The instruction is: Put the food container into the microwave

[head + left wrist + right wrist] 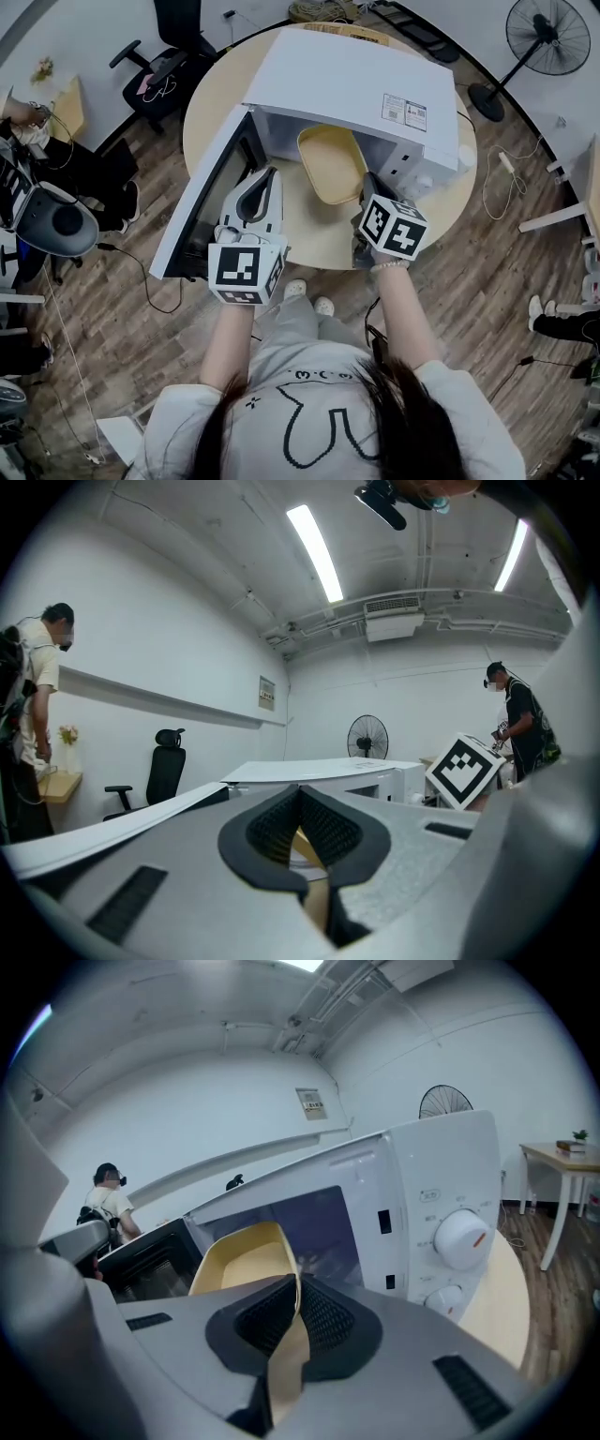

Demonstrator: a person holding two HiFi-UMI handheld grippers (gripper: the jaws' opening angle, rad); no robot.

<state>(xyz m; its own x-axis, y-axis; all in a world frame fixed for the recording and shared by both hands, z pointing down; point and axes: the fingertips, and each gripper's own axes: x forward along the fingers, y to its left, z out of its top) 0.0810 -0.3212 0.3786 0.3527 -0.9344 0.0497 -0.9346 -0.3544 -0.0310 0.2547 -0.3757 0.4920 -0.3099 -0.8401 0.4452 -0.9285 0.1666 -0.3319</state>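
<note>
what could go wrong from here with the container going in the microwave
The right gripper pinches only the thin rim of the food container at one edge, so it could tilt or slip loose. The container is only partway into the microwave and might catch on the opening. The left gripper, shut and empty, sits near the open door and could knock it.

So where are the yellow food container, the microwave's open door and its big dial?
food container [330,164]: head view, middle of its floor.
microwave door [192,225]: head view, its white part.
dial [462,1238]: right gripper view, front of the knob.
</note>
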